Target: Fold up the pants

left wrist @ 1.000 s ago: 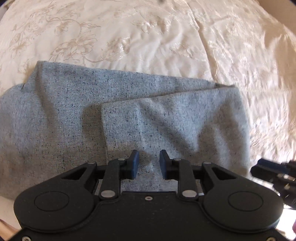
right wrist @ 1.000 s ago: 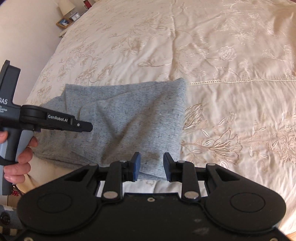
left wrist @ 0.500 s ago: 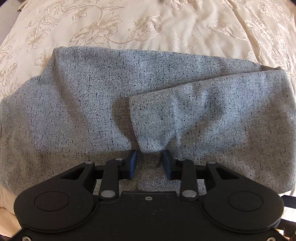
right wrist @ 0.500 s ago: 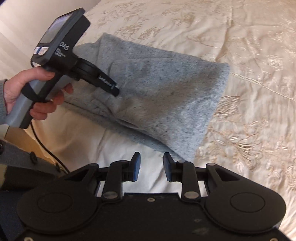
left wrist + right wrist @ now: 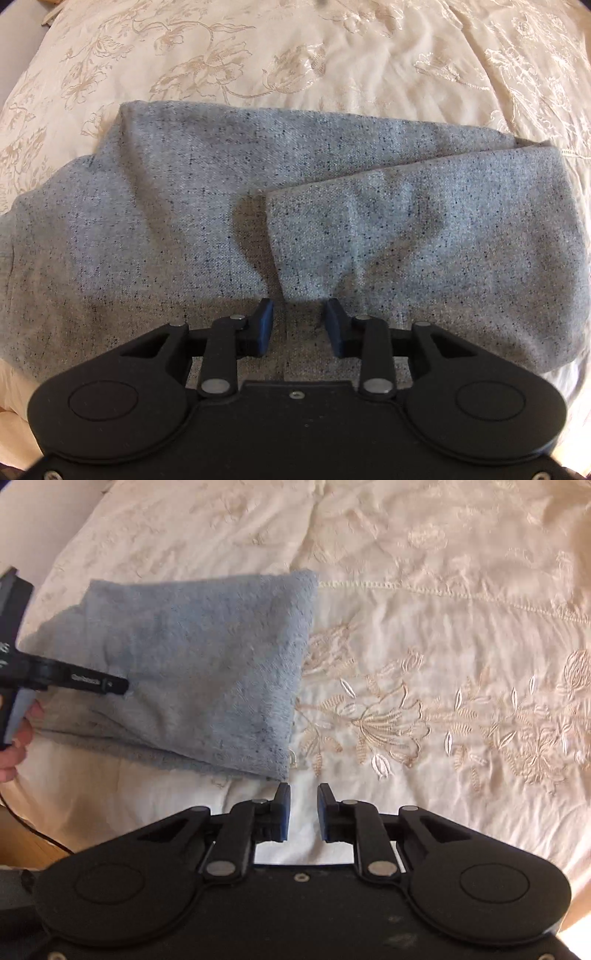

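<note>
Grey speckled pants (image 5: 166, 229) lie folded on the bed, an upper layer's edge (image 5: 273, 240) running down toward me. My left gripper (image 5: 300, 325) hangs open just above that cloth, pointing down, nothing pinched between its blue pads. In the right wrist view the pants (image 5: 203, 672) lie to the left, blurred by motion. My right gripper (image 5: 303, 812) hovers over bare bedspread just short of the pants' near corner (image 5: 282, 770); its jaws are closing with nothing between them. The left gripper (image 5: 118, 684) shows there too, held by a hand (image 5: 16, 734) over the pants' left part.
A cream bedspread (image 5: 443, 664) with embroidered flowers covers the bed (image 5: 295, 55) all around the pants. The bed's near edge and a strip of wooden floor (image 5: 22, 843) with a black cable (image 5: 40, 836) show at lower left in the right wrist view.
The right gripper's jaws have narrowed, and its view has swung so the pants' near corner sits just ahead of its fingertips. The left gripper stays open over the cloth, barely shifted.
</note>
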